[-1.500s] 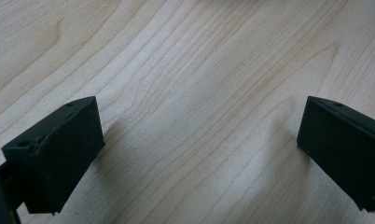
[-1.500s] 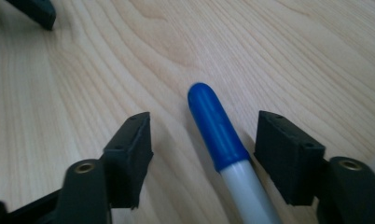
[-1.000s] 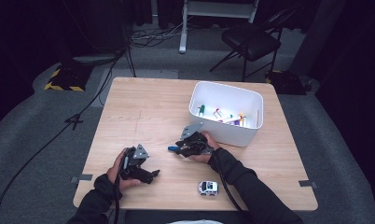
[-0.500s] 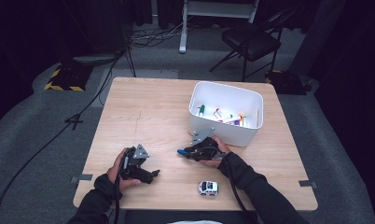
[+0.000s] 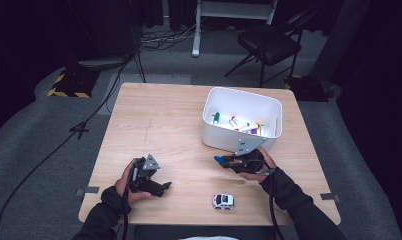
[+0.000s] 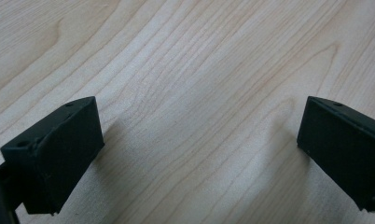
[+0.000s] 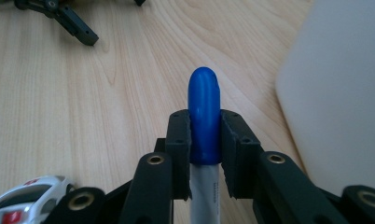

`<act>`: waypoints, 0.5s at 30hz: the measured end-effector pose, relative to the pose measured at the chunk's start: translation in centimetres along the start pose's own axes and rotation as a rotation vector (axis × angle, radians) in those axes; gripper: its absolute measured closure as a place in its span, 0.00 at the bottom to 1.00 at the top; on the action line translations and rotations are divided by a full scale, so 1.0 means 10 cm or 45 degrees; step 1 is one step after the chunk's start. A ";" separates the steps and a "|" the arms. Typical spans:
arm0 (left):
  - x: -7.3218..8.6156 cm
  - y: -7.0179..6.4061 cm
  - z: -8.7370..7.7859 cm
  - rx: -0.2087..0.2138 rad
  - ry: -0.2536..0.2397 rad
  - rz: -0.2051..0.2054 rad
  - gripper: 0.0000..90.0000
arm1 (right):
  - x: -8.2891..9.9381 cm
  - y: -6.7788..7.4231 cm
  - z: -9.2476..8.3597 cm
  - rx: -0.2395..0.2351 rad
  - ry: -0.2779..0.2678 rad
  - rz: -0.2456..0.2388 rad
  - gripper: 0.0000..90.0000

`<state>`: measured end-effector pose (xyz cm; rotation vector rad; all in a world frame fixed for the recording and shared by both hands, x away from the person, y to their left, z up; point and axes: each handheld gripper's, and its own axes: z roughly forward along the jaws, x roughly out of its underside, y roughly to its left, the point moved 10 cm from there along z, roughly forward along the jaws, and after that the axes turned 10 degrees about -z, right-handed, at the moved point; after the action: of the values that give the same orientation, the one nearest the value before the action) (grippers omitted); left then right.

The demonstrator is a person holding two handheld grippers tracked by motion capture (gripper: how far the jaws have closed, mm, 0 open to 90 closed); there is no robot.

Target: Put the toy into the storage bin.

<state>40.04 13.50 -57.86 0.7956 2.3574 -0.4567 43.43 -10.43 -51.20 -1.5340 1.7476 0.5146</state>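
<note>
Right gripper (image 7: 205, 140) jaws clamp blue-capped marker (image 7: 204, 112) | left gripper (image 6: 195, 154) jaws apart | high view: bin (image 5: 241, 102)

Your high view looks forward and down over the pale wooden table (image 5: 169, 130). Your left gripper view sits close, facing bare wood. Your right gripper view, also close, shares the small white toy car (image 7: 24, 193) with the high view (image 5: 222, 201).
</note>
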 end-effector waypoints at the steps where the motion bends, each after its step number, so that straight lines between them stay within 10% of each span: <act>1: 0.00 0.00 0.00 0.002 -0.001 0.000 0.00 | -0.01 -0.01 -0.09 0.013 -0.013 -0.002 0.83; 15: 0.01 -0.02 0.01 0.015 0.006 -0.015 0.00 | -0.33 -0.20 -0.78 0.100 -0.148 -0.009 0.83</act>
<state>39.92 13.37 -57.93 0.7896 2.3670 -0.4748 43.28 -14.27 -43.36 -1.4263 1.6537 0.5153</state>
